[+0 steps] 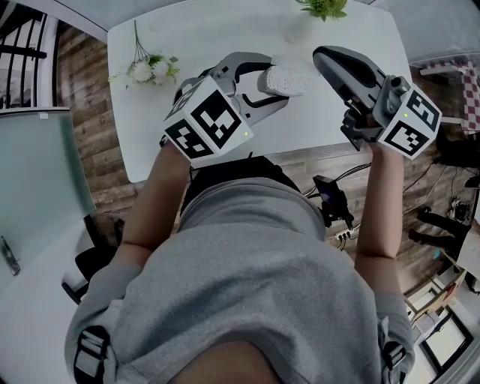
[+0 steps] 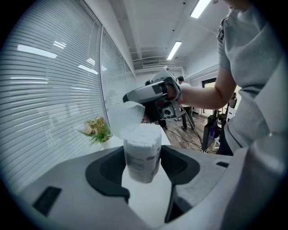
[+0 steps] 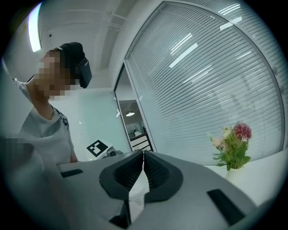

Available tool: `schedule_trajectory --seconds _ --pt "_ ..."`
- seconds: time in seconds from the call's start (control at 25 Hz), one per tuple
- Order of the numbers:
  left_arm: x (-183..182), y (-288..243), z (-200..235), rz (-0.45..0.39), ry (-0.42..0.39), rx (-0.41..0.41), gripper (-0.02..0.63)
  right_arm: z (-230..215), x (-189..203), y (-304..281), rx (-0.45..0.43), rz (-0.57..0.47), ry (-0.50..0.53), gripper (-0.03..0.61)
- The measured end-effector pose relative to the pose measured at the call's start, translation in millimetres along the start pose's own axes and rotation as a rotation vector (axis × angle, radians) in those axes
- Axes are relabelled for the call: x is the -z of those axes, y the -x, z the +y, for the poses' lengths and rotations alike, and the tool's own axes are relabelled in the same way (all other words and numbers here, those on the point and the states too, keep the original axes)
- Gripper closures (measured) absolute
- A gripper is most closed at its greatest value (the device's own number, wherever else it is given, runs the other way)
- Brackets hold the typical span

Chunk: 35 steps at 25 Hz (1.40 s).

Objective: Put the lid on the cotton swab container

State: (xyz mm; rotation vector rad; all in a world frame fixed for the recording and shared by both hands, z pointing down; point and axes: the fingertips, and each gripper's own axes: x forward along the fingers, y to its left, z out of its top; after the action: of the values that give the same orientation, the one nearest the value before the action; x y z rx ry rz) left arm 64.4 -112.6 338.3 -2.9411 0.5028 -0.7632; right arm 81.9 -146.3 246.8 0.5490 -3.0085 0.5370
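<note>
My left gripper (image 1: 279, 84) is shut on the cotton swab container (image 2: 142, 152), a clear tub packed with white swabs, open at the top and held upright above the white table (image 1: 345, 112). In the head view the container (image 1: 286, 79) sticks out between the left jaws. My right gripper (image 1: 322, 55) hovers just right of it. Its jaws are pinched on the thin translucent lid (image 3: 137, 189). From the left gripper view the lid (image 2: 127, 115) hangs tilted just above and behind the container's open top, with the right gripper (image 2: 135, 96) behind it.
A small flower bunch (image 1: 147, 70) lies at the table's left. A potted green plant (image 1: 324, 7) stands at the far edge. Window blinds (image 2: 49, 81) run along the far side. Cables and a stand (image 1: 332, 201) sit on the wooden floor below the table's near edge.
</note>
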Motion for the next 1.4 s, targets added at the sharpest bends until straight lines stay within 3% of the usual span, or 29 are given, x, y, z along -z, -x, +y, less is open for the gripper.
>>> schedule_trajectory --seconds 0.28,0.72,1.4 --pt "-5 3 5 -0.027 0.007 -0.007 0.370 20 12 -3 -0.059 0.087 0.016 0.552" --pt "-8 3 11 -0.042 0.040 -0.002 0.370 25 23 -8 -0.067 0.169 0.063 0.552" --pt "-9 7 13 -0.058 0.079 -0.022 0.371 30 28 -13 0.027 0.243 0.244 0.552"
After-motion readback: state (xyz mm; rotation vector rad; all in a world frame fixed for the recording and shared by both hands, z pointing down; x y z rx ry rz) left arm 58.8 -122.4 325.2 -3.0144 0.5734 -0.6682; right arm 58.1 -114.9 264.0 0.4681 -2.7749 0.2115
